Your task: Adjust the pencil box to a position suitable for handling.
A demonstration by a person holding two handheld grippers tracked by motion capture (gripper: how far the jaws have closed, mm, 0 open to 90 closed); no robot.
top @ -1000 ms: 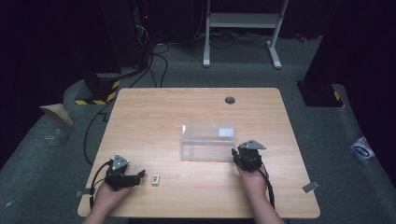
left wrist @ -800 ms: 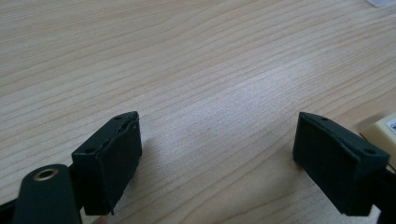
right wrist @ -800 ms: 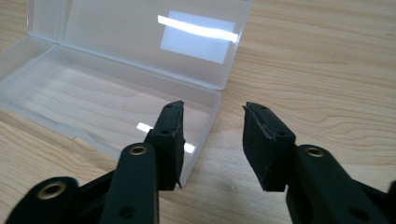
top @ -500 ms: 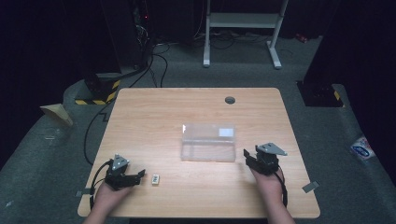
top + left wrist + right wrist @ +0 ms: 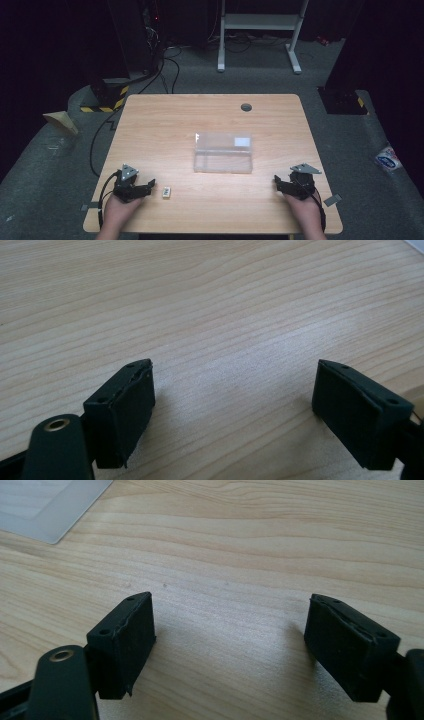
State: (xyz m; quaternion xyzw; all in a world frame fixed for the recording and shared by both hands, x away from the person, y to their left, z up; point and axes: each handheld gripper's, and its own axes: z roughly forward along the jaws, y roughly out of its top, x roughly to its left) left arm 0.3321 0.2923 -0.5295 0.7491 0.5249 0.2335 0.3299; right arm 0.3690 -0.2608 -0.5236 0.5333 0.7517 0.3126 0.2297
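Observation:
A clear plastic box (image 5: 222, 152) with a white label stands in the middle of the wooden table (image 5: 210, 120). A small white block (image 5: 166, 192) lies near the front left. Just left of that block my left gripper (image 5: 149, 186) rests open, pointing right; in the left gripper view (image 5: 232, 400) its jaws stand wide over bare wood. My right gripper (image 5: 277, 183) sits at the front right, pointing left, apart from the box. Its jaws have just been opening and, in the right gripper view (image 5: 227, 640), hold nothing. The box's corner (image 5: 45, 505) shows at the upper left there.
A dark round grommet (image 5: 246, 107) sits near the table's far edge. On the floor lie black cables (image 5: 165, 65), a white stand's legs (image 5: 257, 45) behind, a yellow-black striped base (image 5: 107, 100) at left and a packet (image 5: 387, 160) at right.
My right gripper has moved from the box's right front corner out to the right and toward the front edge, and its jaws have opened. The left gripper and the white block have stayed put.

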